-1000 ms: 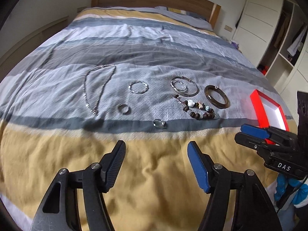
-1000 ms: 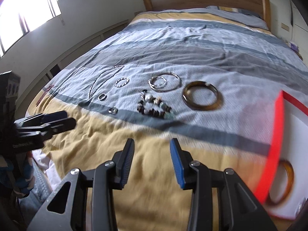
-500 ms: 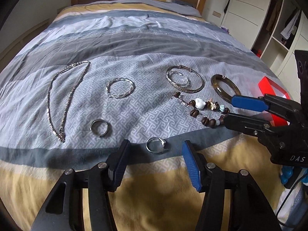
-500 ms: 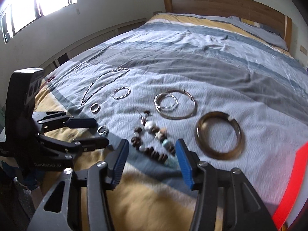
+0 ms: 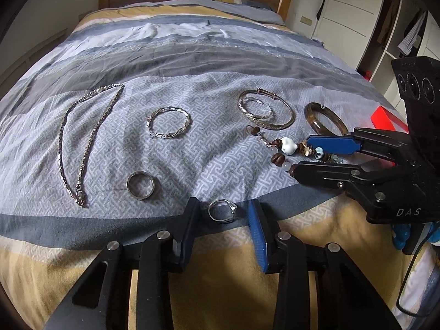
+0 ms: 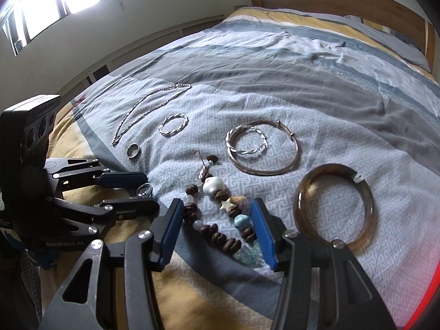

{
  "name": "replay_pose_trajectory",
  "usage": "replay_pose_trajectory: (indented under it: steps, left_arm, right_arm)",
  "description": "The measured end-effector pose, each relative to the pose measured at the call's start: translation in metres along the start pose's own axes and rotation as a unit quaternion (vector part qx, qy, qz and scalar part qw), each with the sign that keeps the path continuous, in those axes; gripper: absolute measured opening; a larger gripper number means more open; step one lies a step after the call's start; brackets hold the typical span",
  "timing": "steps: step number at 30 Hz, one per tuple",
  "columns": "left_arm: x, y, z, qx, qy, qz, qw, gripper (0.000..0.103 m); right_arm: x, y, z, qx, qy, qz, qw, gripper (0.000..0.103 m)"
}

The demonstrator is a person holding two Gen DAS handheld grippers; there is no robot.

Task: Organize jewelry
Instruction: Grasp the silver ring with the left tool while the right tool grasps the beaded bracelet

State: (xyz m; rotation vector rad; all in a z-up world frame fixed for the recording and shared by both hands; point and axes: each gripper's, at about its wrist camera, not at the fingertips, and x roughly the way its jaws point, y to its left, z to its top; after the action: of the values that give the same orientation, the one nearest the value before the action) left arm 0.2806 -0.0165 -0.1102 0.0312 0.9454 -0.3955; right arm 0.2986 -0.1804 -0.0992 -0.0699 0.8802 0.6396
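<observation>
Left gripper [image 5: 222, 214]: fingers have just been closing, straddle small silver ring with a setting [image 5: 222, 211] on bed's grey-and-yellow striped cover [image 5: 192, 55]; pads not touching it. Right gripper [image 6: 217, 214]: fingers apart, either side of brown wooden bead bracelet with white and blue ceramic beads [image 6: 217, 220], no contact visible. Far left lies silver chain necklace [image 5: 82, 137]; plain silver band ring [image 5: 140, 185] near it; translucent brown bangle [image 6: 334, 209] at right

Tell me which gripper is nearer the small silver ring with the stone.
Left. The left gripper has its jaws on either side of the small silver ring; the right gripper straddles the beaded bracelet beside it.
</observation>
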Motion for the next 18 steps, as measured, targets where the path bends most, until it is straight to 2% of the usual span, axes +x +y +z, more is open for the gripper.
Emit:
replay_pose_trajectory:
  steps: [3, 9, 18]
  left_arm:
    - [0.0006, 0.0032, -0.0011, -0.006, -0.002, -0.002, 1.0000, 0.030]
    - [0.0015, 0.0028, -0.0030, -0.006, -0.007, 0.000, 1.0000, 0.029]
    - [0.0006, 0.0023, -0.0060, -0.006, -0.014, 0.001, 0.9999, 0.027]
  right_arm:
    - [0.0025, -0.0022, 0.0005, 0.001, 0.003, 0.008, 1.000, 0.049]
    - [0.0019, -0.0008, -0.0011, -0.005, 0.004, 0.018, 1.000, 0.052]
    - [0.0097, 0.0023, -0.0031, -0.019, 0.020, 0.000, 1.000, 0.051]
